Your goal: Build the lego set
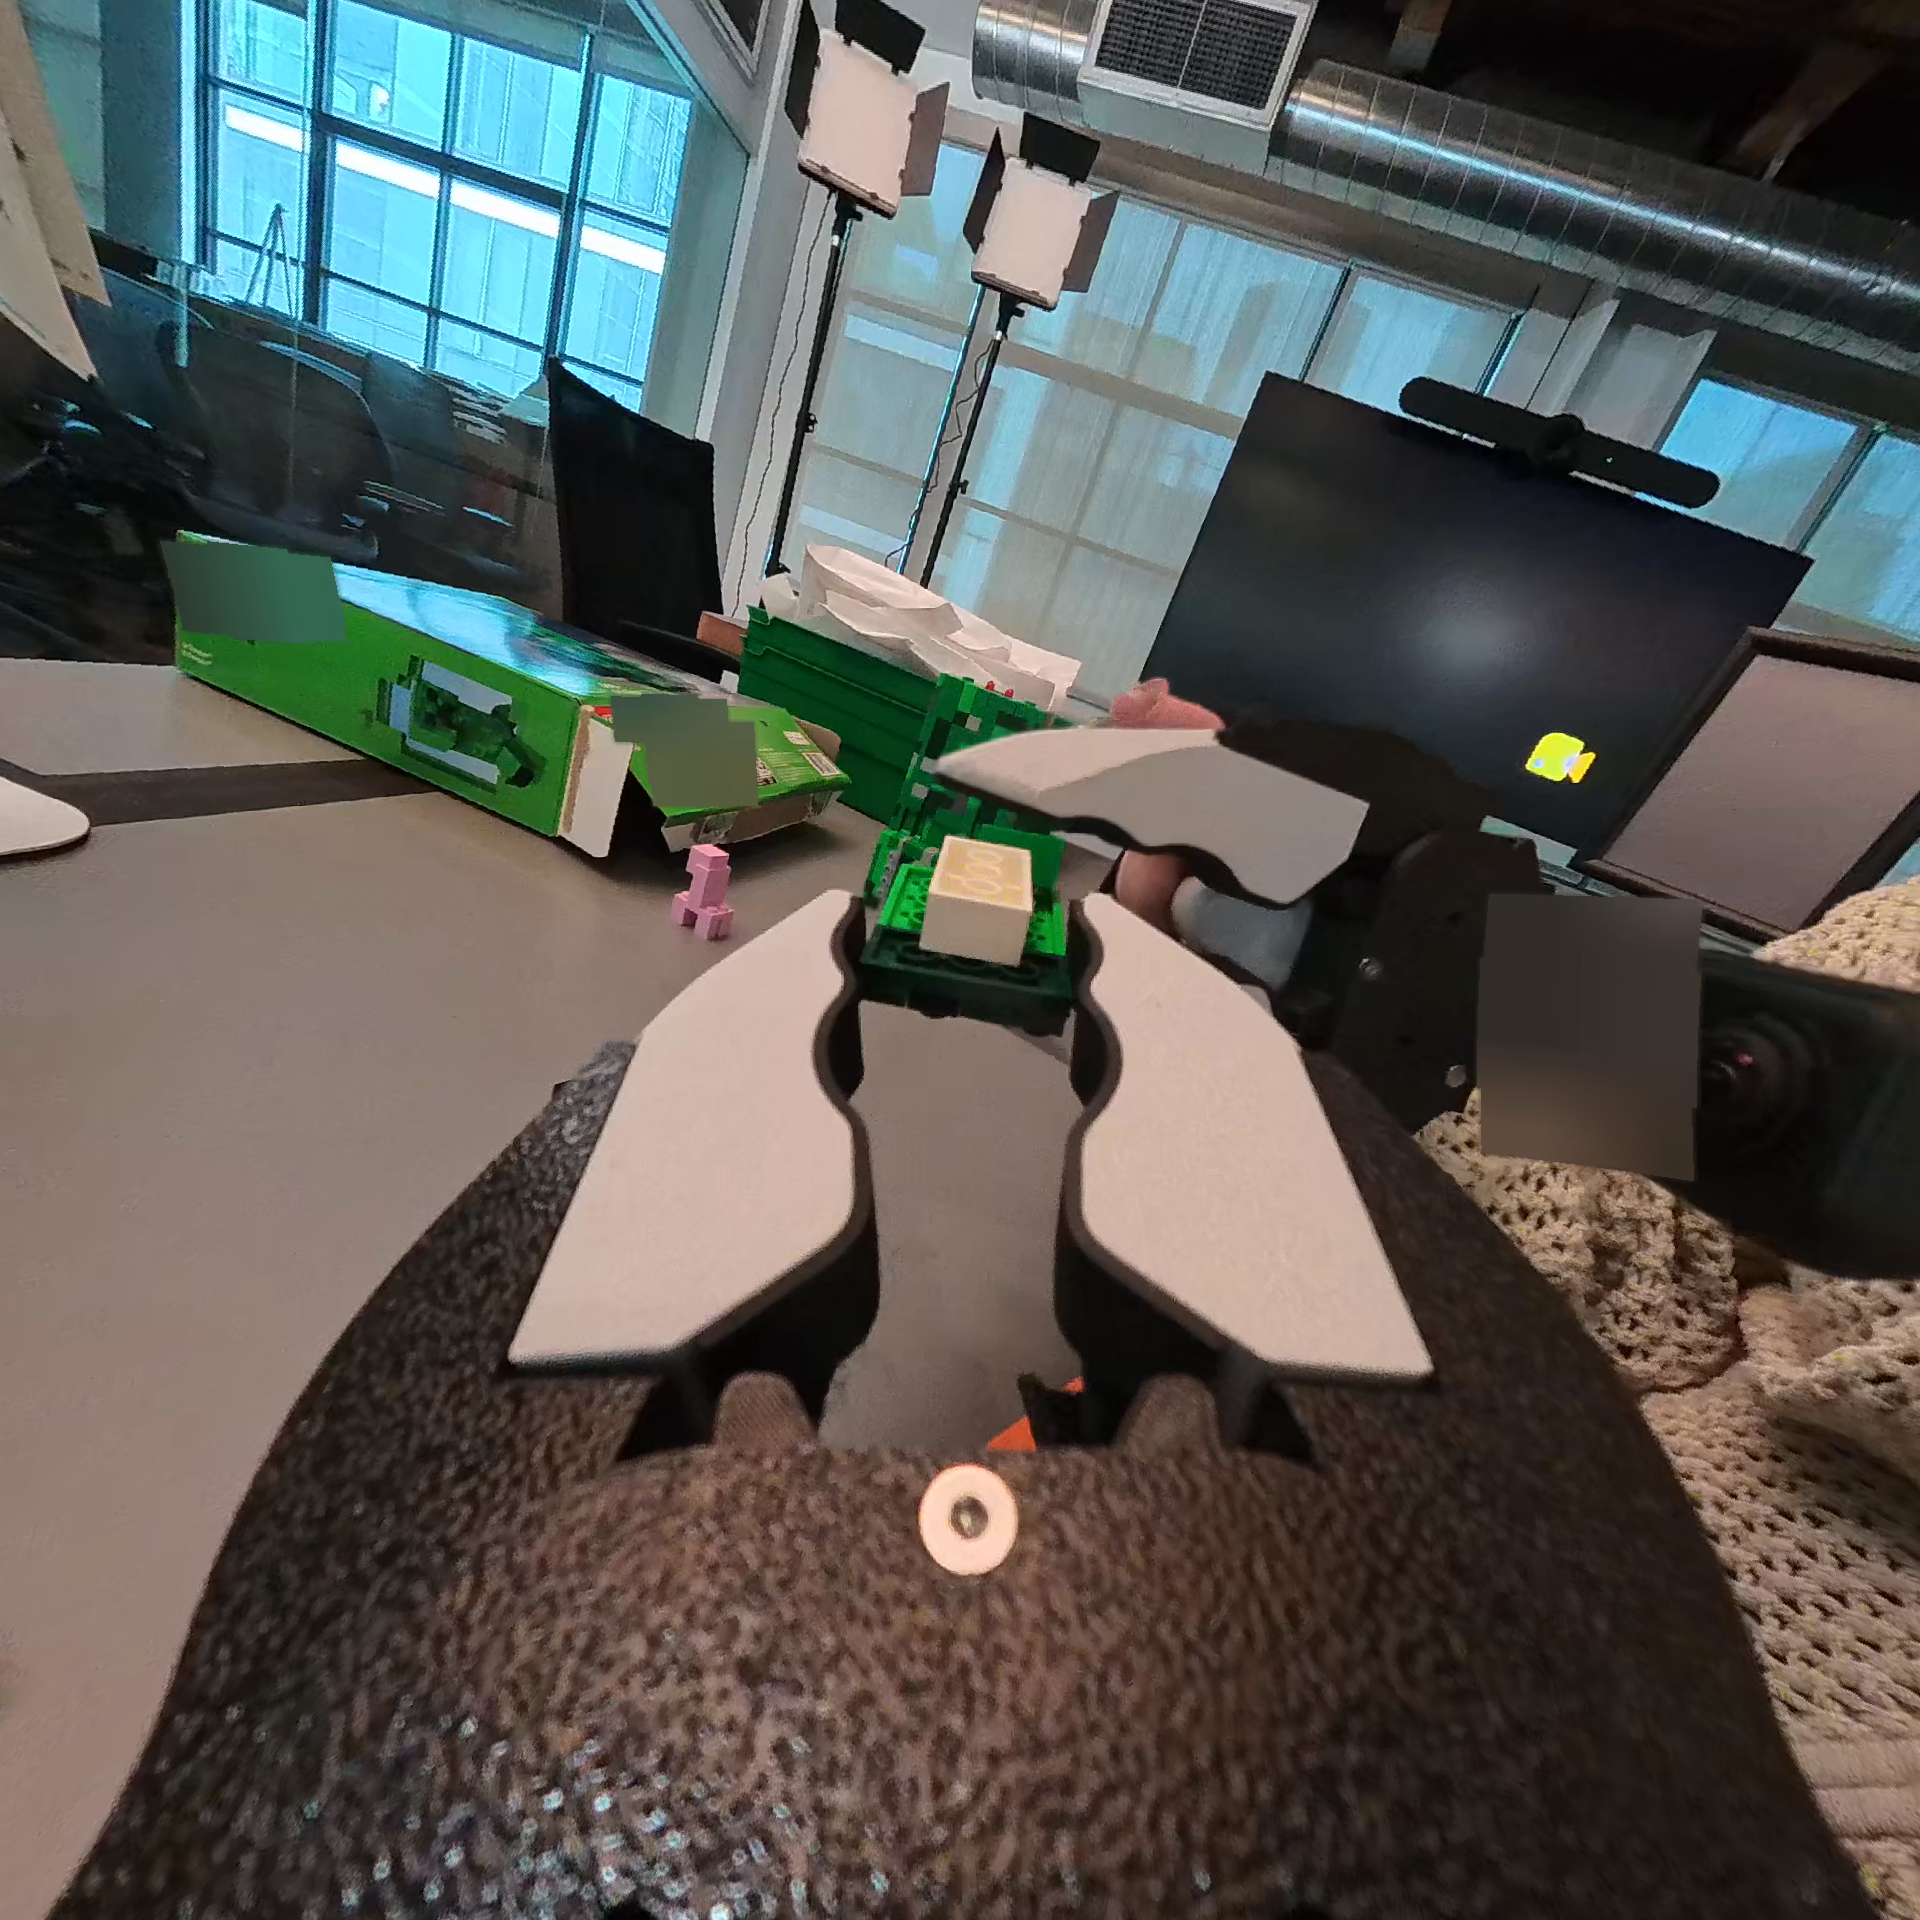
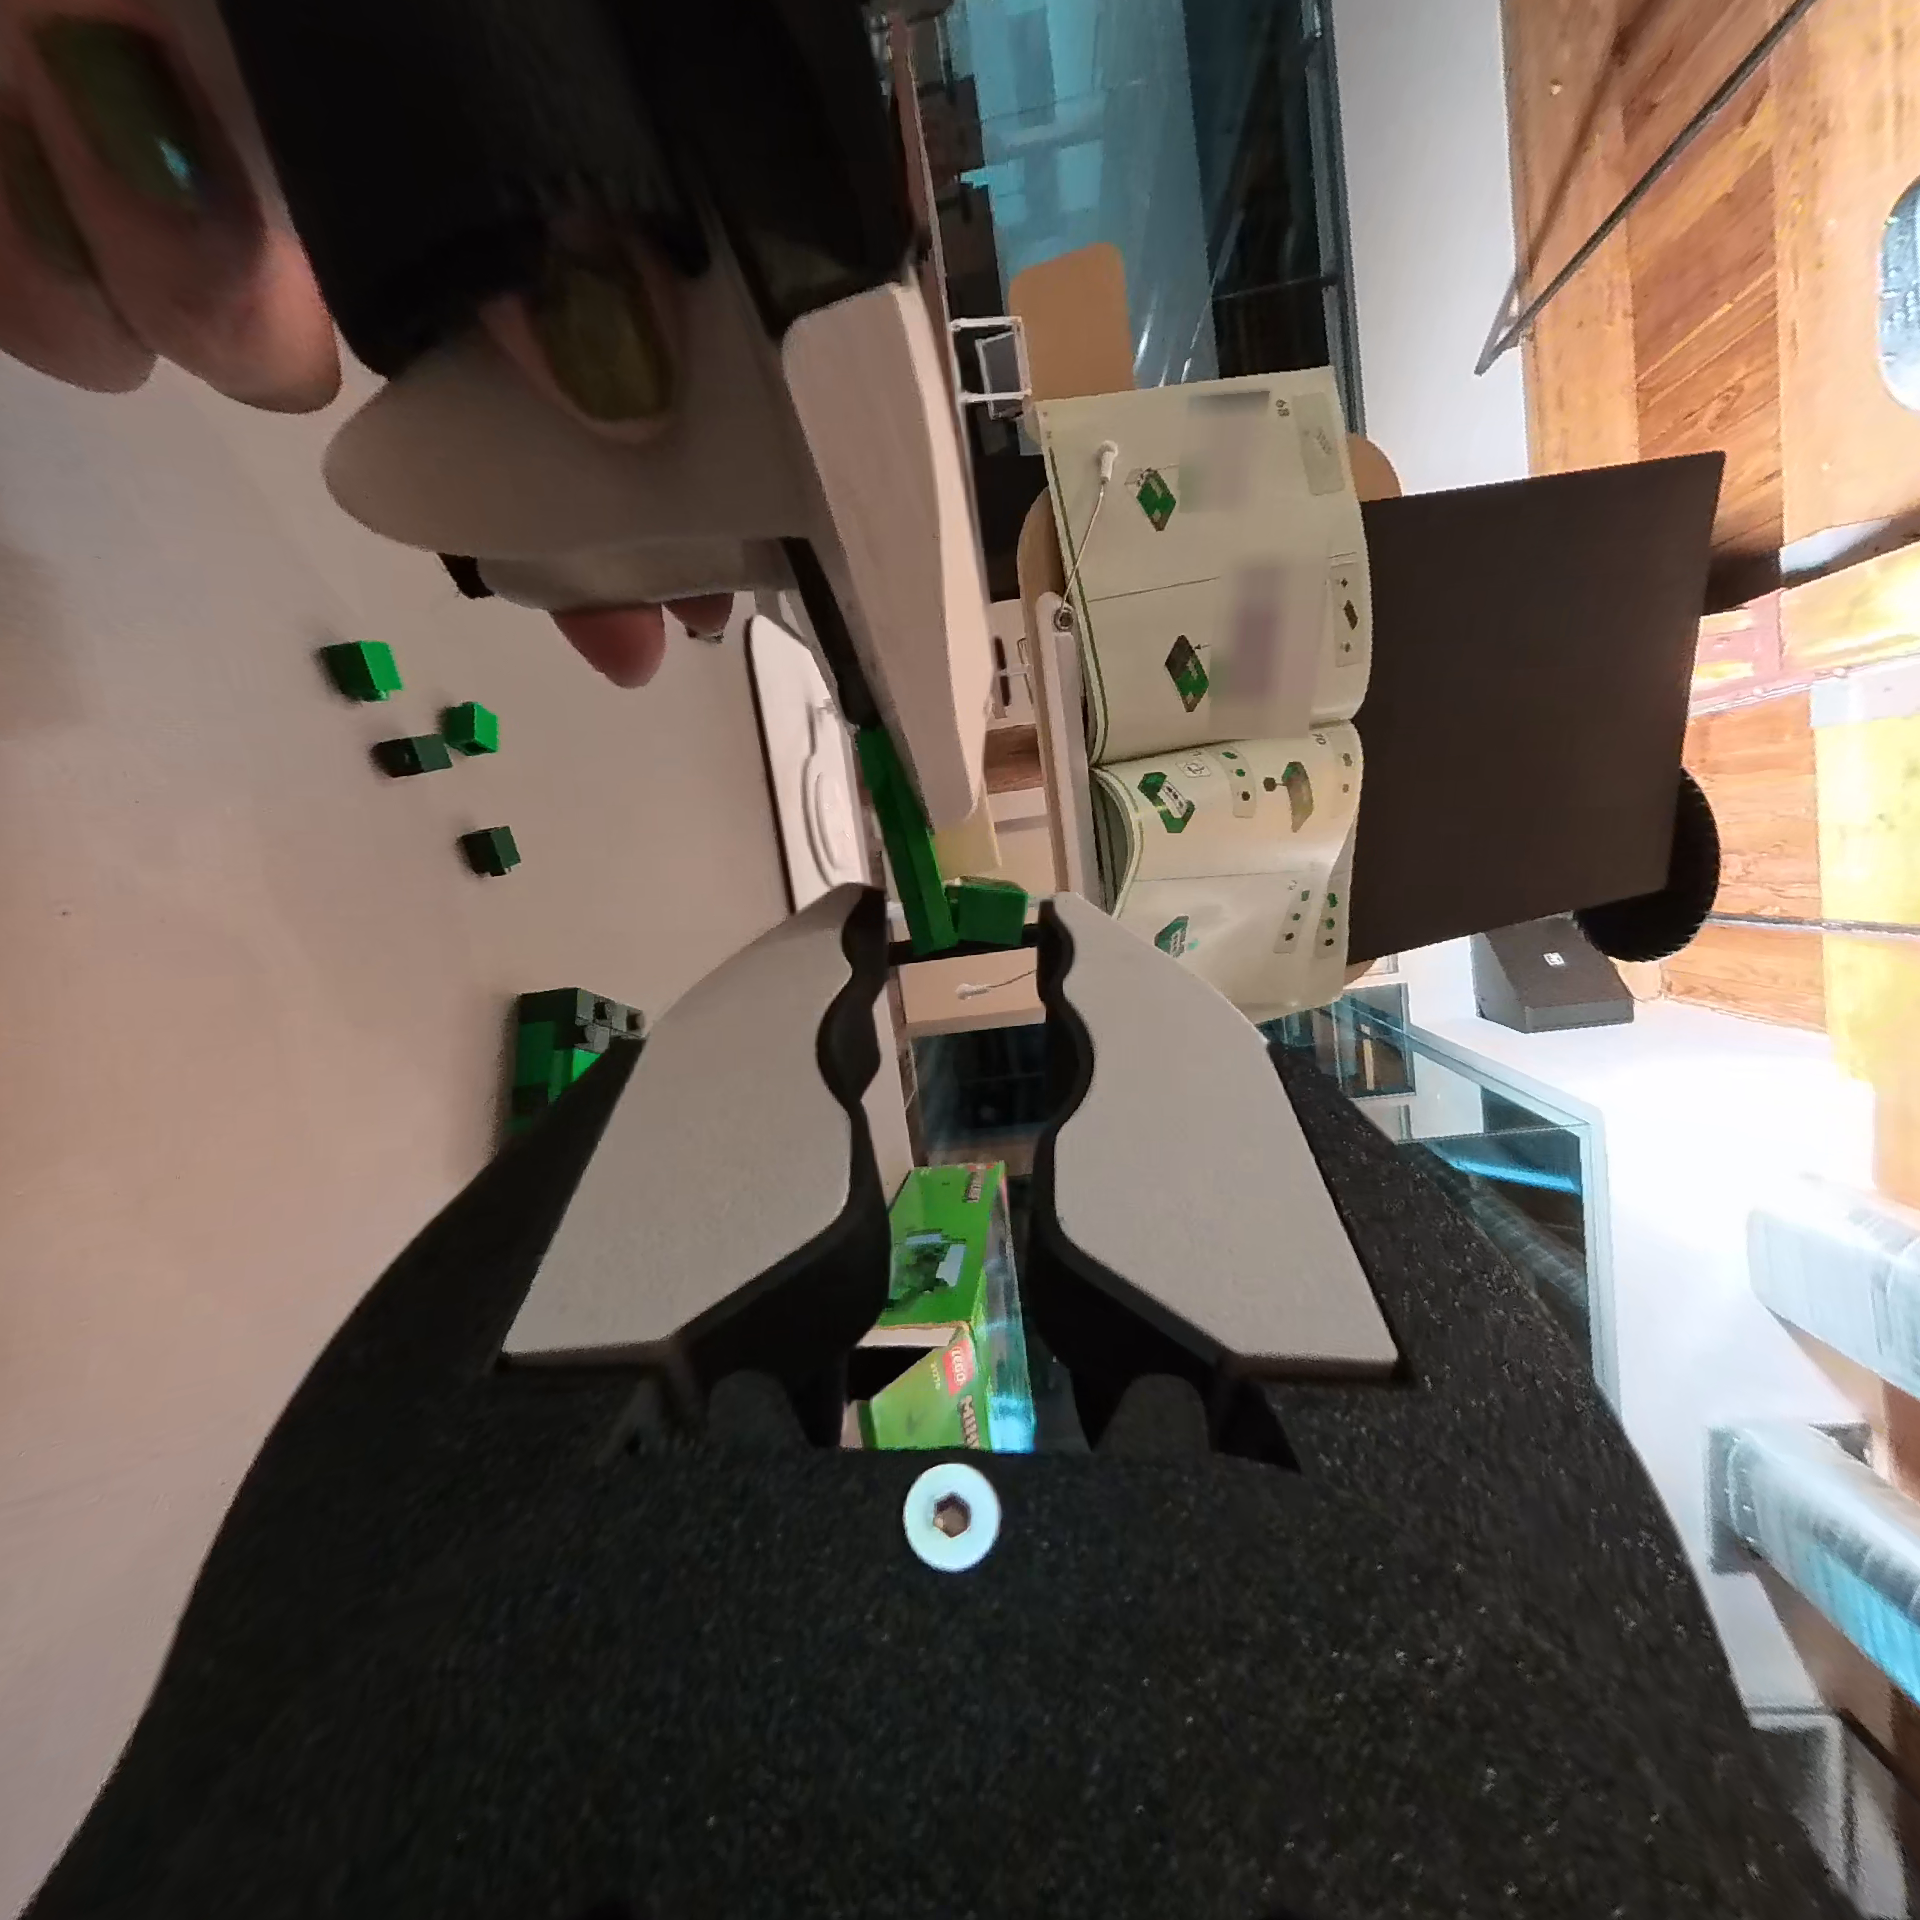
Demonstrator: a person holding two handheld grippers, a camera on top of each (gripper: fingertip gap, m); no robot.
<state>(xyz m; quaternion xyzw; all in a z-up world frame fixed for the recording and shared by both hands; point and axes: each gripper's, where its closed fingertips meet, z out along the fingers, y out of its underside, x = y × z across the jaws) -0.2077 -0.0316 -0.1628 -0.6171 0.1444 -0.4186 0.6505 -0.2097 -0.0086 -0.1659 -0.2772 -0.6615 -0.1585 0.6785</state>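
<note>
The left gripper is pointing forward and slightly downward over the grey table, its two pale fingers clamping the dark green base of a small green lego assembly between their tips. A cream brick is sitting on top of that assembly, studs up. The right gripper is reaching in from the right side, rolled about a quarter turn so that one flat finger is lying across the upper part of the build, just above the cream brick. In the right wrist view the table is running vertically, which confirms this roll, and the right gripper is closing on a bright green brick piece at its tips, with a long green strip of the same assembly extending away from them. A bare hand is wrapping the left tool's body, fingertips showing under its finger. Farther out, loose green bricks are lying scattered on the table, and a partly built green block is resting near the right tool's finger. A pink lego figure is standing beside the opened green box. The instruction booklet is standing open beyond the work area, well apart from both tools.
</note>
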